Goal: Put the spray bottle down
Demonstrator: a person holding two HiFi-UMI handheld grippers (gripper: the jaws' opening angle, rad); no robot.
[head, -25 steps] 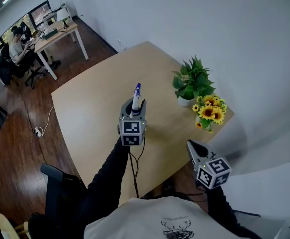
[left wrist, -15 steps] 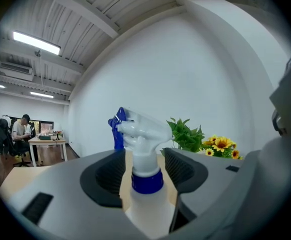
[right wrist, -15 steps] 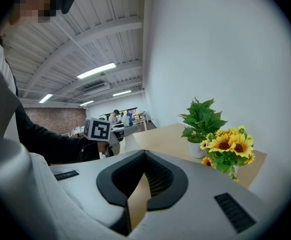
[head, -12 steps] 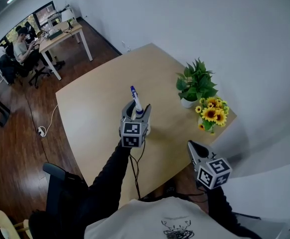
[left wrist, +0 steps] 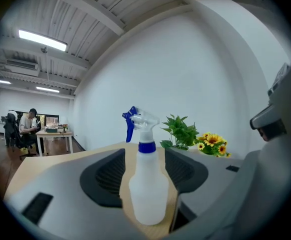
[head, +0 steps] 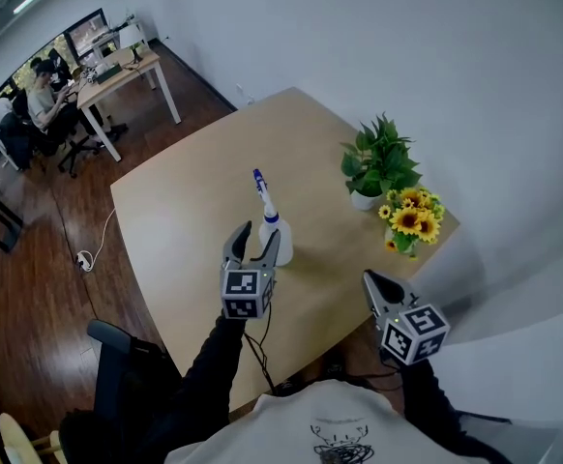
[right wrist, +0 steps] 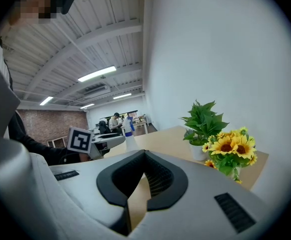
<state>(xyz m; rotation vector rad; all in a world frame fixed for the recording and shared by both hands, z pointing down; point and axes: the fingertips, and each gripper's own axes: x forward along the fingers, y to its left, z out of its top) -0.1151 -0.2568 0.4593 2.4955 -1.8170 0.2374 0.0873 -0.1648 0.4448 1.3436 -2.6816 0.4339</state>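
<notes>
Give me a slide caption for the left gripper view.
Spray bottle stands upright on the table, framed by the open left claw.

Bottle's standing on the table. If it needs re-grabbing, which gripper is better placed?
Left, probably. The left gripper is open and aimed at the spray bottle close ahead. The right gripper is shut, off at the near edge of the table.

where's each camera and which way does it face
Head view: on the person's head, looking steeply down at the table; both sleeves, left gripper and right gripper show.
Left gripper view: on the left gripper, looking along its open jaws at the spray bottle; only jaws show.
Right gripper view: on the right gripper, looking over its shut jaws across the table; left gripper and sleeve show.
Shared: all see the spray bottle and sunflowers.
</notes>
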